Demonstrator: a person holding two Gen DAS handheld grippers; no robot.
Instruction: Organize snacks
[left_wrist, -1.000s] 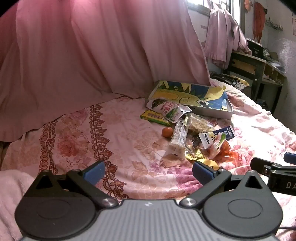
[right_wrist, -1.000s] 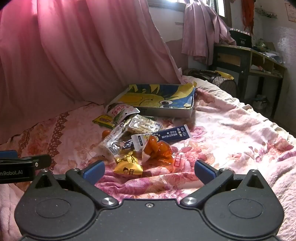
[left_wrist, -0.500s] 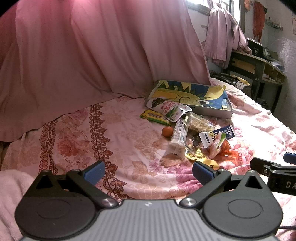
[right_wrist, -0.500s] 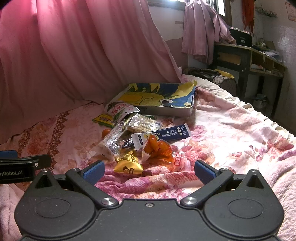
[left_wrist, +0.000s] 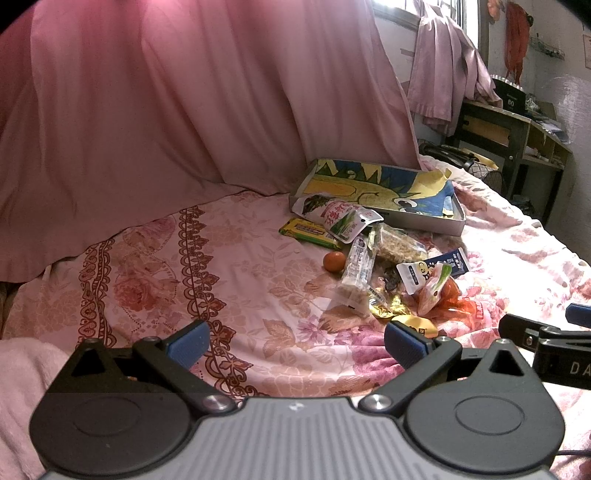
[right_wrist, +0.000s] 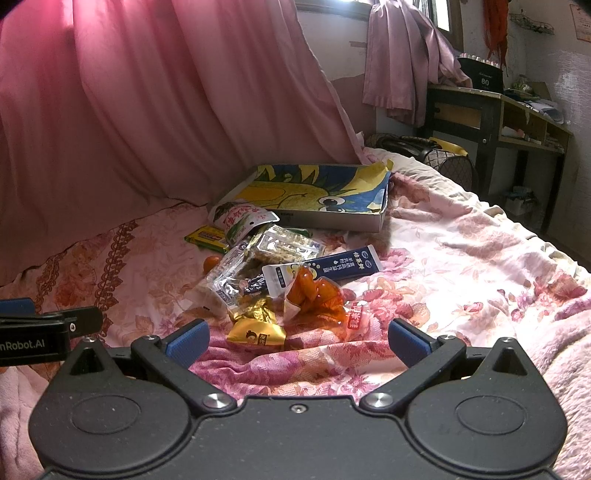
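Nearest, the left gripper and the right gripper hover low over the bed, each with its jaws wide apart and nothing between them. Just past the right gripper lies a yellow packet, touching an orange pouch. Behind these the snacks form a loose heap: a dark blue sachet, clear wrapped bars, a small orange fruit, a green bar and a white-and-green bag. Farther back a shallow box with a cartoon lining rests on the bed, before a pink curtain.
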